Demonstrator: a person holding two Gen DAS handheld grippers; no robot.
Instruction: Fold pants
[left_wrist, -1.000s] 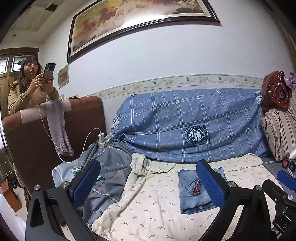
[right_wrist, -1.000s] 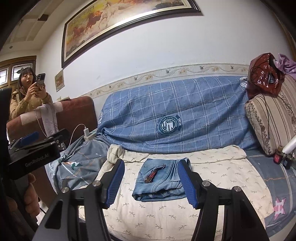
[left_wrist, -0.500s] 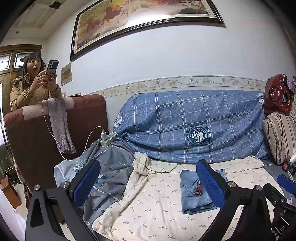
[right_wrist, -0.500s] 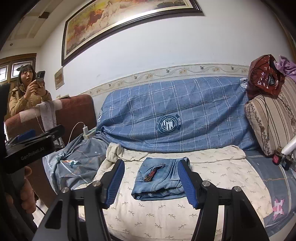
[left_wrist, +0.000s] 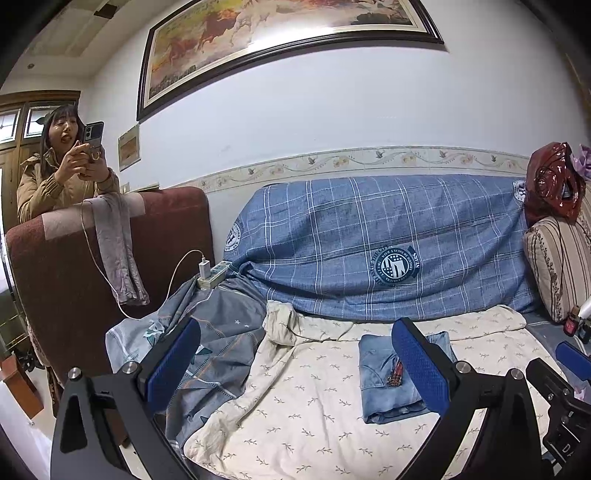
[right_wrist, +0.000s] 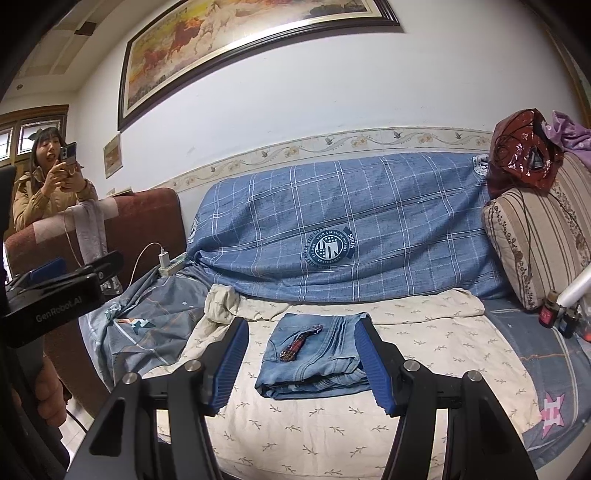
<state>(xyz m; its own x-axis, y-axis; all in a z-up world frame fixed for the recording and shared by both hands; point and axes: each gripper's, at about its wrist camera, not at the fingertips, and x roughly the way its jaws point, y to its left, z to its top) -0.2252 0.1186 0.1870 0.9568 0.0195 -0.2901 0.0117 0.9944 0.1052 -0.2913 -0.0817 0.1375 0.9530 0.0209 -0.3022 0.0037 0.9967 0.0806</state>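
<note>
Light blue denim pants (right_wrist: 314, 354) lie folded into a compact rectangle on a cream leaf-print sheet (right_wrist: 424, 332) on the sofa seat, a small red plaid tag on top. They also show in the left wrist view (left_wrist: 384, 384). My right gripper (right_wrist: 301, 360) is open and empty, held back from the sofa with the pants seen between its blue pads. My left gripper (left_wrist: 295, 363) is open and empty, back from the sofa and left of the pants. The left gripper's body shows at the left edge of the right wrist view (right_wrist: 51, 295).
A blue plaid cover (right_wrist: 351, 229) drapes the sofa back. A grey-blue quilt (left_wrist: 207, 347) is bunched at the left. A striped cushion (right_wrist: 535, 236) and small bottles (right_wrist: 557, 314) sit at right. A person with a phone (left_wrist: 62, 162) stands behind a maroon armchair (left_wrist: 66, 266).
Both grippers have drifted slightly back and steadied; the view shifts a little. The folded pants have not moved and both grippers stay open.
</note>
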